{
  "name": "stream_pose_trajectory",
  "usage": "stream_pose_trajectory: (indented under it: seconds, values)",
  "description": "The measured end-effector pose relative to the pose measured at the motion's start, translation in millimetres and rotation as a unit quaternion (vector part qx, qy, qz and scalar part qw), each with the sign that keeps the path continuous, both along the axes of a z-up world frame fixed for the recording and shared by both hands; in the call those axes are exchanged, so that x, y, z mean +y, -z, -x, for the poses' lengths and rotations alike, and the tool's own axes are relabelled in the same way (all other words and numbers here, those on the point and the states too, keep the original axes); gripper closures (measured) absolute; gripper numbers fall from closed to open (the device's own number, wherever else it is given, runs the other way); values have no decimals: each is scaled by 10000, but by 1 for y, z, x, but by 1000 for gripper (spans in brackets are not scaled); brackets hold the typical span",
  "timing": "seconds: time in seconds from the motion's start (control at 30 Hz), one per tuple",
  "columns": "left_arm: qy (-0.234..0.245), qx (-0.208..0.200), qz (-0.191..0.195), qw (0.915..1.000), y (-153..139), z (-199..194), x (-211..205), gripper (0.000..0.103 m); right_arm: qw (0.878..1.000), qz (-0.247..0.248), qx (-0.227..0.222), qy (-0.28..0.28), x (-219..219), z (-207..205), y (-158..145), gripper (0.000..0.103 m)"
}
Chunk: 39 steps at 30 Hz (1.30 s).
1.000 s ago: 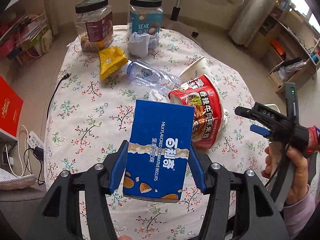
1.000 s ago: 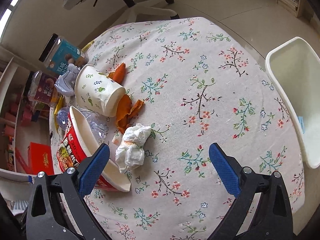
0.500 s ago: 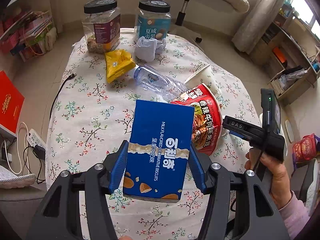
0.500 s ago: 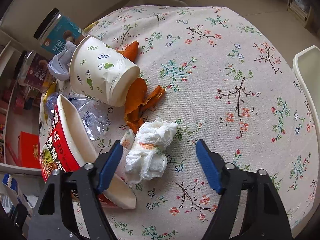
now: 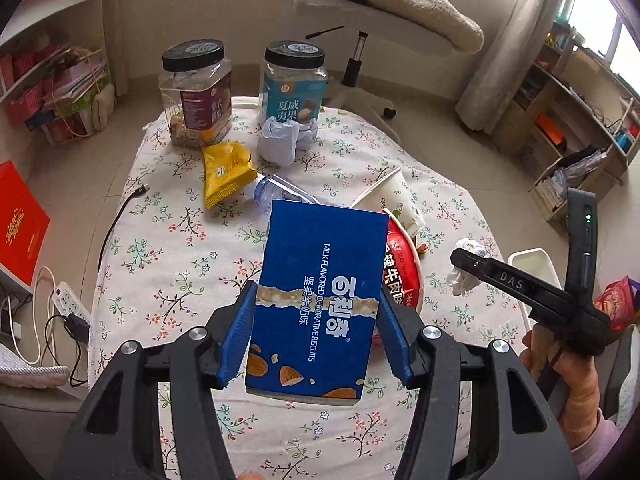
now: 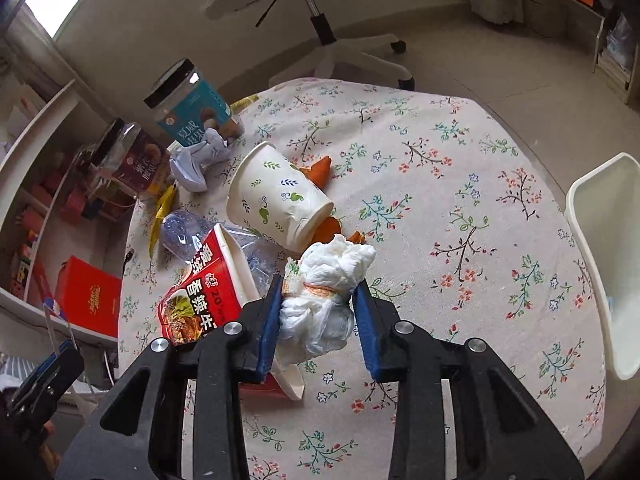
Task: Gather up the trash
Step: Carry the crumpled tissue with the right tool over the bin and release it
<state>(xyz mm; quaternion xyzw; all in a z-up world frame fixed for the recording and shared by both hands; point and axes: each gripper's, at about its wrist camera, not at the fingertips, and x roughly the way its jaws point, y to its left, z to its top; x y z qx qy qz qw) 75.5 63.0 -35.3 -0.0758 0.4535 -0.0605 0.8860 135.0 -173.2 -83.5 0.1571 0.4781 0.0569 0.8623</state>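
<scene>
- The left gripper (image 5: 316,340) holds the blue biscuit box (image 5: 320,304) between its fingers, above the tabletop (image 5: 160,248).
- The right gripper (image 6: 318,320) has its fingers closed on the crumpled white tissue (image 6: 328,280) — beside the red noodle cup (image 6: 204,288).

biscuit box (image 5: 316,308): glossy printed card | tissue wad (image 6: 326,296): soft crinkled paper | tablecloth (image 6: 460,208): matt floral cloth | paper cup (image 6: 276,196): smooth matt paper | noodle bowl (image 6: 200,292): shiny printed wrap | water bottle (image 5: 280,194): clear crumpled plastic | gripper pads (image 6: 366,332): ribbed blue plastic
</scene>
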Motion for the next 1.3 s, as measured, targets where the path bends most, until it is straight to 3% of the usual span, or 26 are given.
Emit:
stream_pose_trajectory:
  seconds: [0.63,1.3]
  values:
    - [-89,-1118,-42,9937,-26,2,-38,46,9840,843,-1555,-210,-10,47,-65,70]
    - [251,-1299,107,9912,-26,-6,-92,46,9738,1298,-1816,429,-71,65,-80,70]
